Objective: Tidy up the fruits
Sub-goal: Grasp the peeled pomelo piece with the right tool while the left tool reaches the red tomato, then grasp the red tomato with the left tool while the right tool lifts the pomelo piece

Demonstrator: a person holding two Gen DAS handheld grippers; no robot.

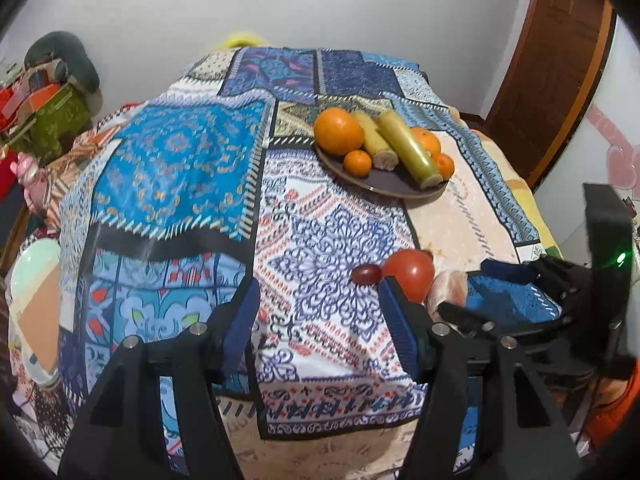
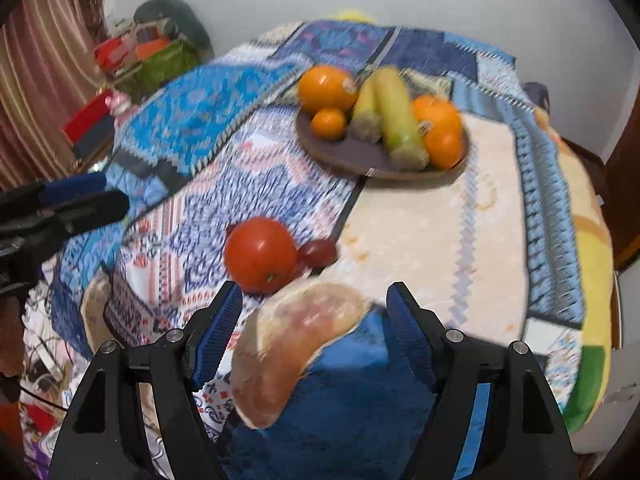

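A dark round plate (image 1: 384,184) (image 2: 352,156) on the patchwork cloth holds oranges (image 1: 338,131) (image 2: 326,88) and two yellow-green sugarcane pieces (image 1: 408,148) (image 2: 400,114). Nearer lie a red tomato (image 1: 409,274) (image 2: 260,254), a dark red grape (image 1: 365,273) (image 2: 319,252) and a pale pink pomelo wedge (image 1: 450,284) (image 2: 288,352). My left gripper (image 1: 318,320) is open and empty, left of the tomato. My right gripper (image 2: 314,320) is open, its jaws on either side of the wedge, not closed on it. The right gripper also shows in the left wrist view (image 1: 520,304).
The cloth-covered table (image 1: 192,168) drops away at its edges. A green basket of clutter (image 1: 52,120) (image 2: 160,60) stands at the far left. A brown door (image 1: 552,64) is at the right. The left gripper's fingers (image 2: 80,200) show at the left of the right wrist view.
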